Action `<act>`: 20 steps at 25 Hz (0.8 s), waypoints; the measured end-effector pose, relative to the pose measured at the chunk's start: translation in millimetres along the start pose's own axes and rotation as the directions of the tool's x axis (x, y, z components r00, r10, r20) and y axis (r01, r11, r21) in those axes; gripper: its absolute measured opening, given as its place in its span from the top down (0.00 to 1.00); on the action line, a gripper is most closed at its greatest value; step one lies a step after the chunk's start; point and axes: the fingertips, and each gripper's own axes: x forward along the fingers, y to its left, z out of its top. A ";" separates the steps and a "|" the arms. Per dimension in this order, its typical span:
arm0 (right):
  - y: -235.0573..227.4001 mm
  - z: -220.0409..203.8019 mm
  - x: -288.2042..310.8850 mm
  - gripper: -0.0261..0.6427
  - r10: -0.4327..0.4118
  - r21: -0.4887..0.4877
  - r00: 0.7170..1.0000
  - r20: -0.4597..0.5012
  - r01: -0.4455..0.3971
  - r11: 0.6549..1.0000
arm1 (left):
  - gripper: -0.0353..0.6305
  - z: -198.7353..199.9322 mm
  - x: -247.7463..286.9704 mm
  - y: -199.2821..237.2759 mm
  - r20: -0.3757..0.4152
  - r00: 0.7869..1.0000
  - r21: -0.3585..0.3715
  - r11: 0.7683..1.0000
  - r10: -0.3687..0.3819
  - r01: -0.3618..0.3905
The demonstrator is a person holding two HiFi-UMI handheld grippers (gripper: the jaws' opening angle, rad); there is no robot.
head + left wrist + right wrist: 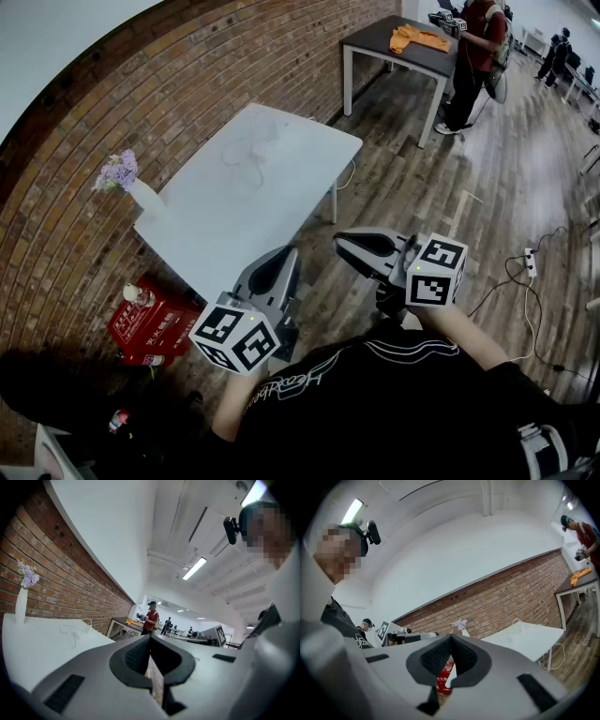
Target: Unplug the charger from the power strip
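Observation:
On the white table (281, 202) lies a pale cluster, a white power strip with charger and thin cable (251, 148); its parts are too faint to tell apart. The left gripper view shows the same white cable and block (77, 630) far across the table top (37, 653). My left gripper (286, 255) is shut and empty, held close to my body just short of the table's near edge. Beside it, my right gripper (339, 240) points left, also shut with nothing in it. The jaws meet in both gripper views: left (150, 637), right (451, 638).
A white vase with purple flowers (129, 184) stands at the table's left corner by the brick wall. Red boxes (150, 323) sit on the floor below. A second power strip with black cables (531, 262) lies on the floor right. Far back, a dark table (375, 42) and a person (473, 56).

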 end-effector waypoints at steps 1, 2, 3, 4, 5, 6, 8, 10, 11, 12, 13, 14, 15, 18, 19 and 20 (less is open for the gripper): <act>1.4 -0.1 0.5 0.97 0.003 -0.001 1.000 -0.002 -0.003 1.000 | 0.94 0.4 -1.0 0.1 0.000 1.000 0.001 1.000 0.002 -0.002; 2.7 0.0 1.2 0.97 0.006 -0.003 1.000 -0.004 -0.006 1.000 | 0.94 0.9 -2.0 0.2 0.000 1.000 0.002 1.000 0.003 -0.003; 3.8 0.3 2.0 0.97 0.008 -0.006 1.000 -0.006 -0.008 1.000 | 0.94 1.6 -2.9 0.4 0.000 1.000 0.004 1.000 0.006 -0.006; 4.7 0.8 3.0 0.97 0.007 -0.010 1.000 -0.008 -0.007 1.000 | 0.94 2.5 -3.8 0.7 -0.001 1.000 0.007 1.000 0.008 -0.008; 5.4 1.2 4.1 0.97 0.004 -0.015 1.000 -0.012 -0.004 1.000 | 0.94 3.5 -4.9 1.0 -0.001 1.000 0.009 1.000 0.010 -0.010; 6.1 1.5 5.2 0.97 0.001 -0.021 1.000 -0.016 -0.001 1.000 | 0.94 4.5 -6.2 1.2 -0.001 1.000 0.010 1.000 0.012 -0.012; 8.5 2.7 7.9 0.97 0.003 -0.030 1.000 -0.018 -0.003 1.000 | 0.94 7.5 -9.5 2.0 0.002 1.000 0.012 1.000 0.017 -0.017; 10.2 6.3 10.6 0.97 0.006 -0.033 1.000 -0.004 -0.006 0.999 | 0.94 11.8 -12.6 4.0 0.010 1.000 0.017 1.000 0.022 -0.022; 9.7 8.5 11.5 0.97 0.003 -0.033 1.000 0.008 -0.003 0.999 | 0.94 13.5 -13.5 5.6 0.013 1.000 0.019 0.999 0.025 -0.025; 8.1 10.2 12.0 0.97 -0.004 -0.032 1.000 0.019 0.005 0.999 | 0.94 14.3 -13.9 7.7 0.014 1.000 0.019 0.999 0.028 -0.028; 5.9 11.0 12.4 0.97 -0.013 -0.032 1.000 0.026 0.014 0.999 | 0.94 14.3 -13.9 10.1 0.013 0.999 0.015 0.999 0.030 -0.031; 3.6 10.9 12.8 0.97 -0.021 -0.032 0.999 0.029 0.022 0.999 | 0.94 13.8 -13.5 12.6 0.012 0.999 0.008 0.999 0.033 -0.033; 1.1 10.5 13.0 0.96 -0.029 -0.033 0.999 0.029 0.030 0.999 | 0.94 13.3 -12.5 15.1 0.011 0.999 -0.001 0.999 0.033 -0.033; -9.2 11.2 13.8 0.96 -0.067 -0.054 0.997 0.025 0.068 0.996 | 0.94 12.7 -6.4 20.8 0.015 0.999 -0.021 0.999 0.029 -0.029; -13.8 11.4 14.1 0.96 -0.087 -0.072 0.996 0.021 0.088 0.993 | 0.94 12.0 -3.5 22.4 0.014 1.000 -0.023 0.999 0.028 -0.027; -18.4 11.0 14.5 0.96 -0.105 -0.092 0.994 0.015 0.106 0.990 | 0.94 10.8 -0.4 24.2 0.012 1.000 -0.025 0.999 0.027 -0.026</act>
